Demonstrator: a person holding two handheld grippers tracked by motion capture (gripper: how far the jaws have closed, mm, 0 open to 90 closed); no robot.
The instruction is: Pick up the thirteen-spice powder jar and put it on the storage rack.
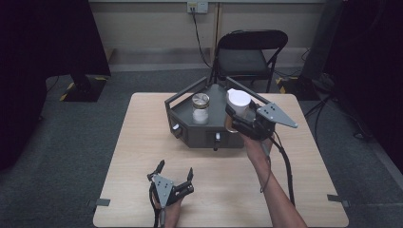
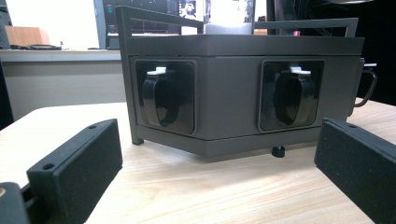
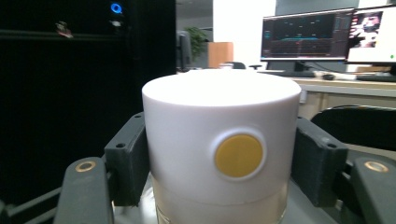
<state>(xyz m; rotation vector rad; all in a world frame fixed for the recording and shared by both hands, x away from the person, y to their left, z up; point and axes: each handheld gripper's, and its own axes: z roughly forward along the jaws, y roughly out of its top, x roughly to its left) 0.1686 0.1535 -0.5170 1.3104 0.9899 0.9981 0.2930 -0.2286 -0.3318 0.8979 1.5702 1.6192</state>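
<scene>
Your right gripper (image 1: 233,116) clamps the white-lidded jar (image 1: 237,103); your left gripper (image 1: 175,172) gapes empty. Tilt it, and the jar slips onto the tray (image 1: 185,116).

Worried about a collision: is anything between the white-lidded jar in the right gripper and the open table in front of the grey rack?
Only the grey rack front wall lies beneath the white-lidded jar in the right gripper; the table beyond looks clear.
</scene>
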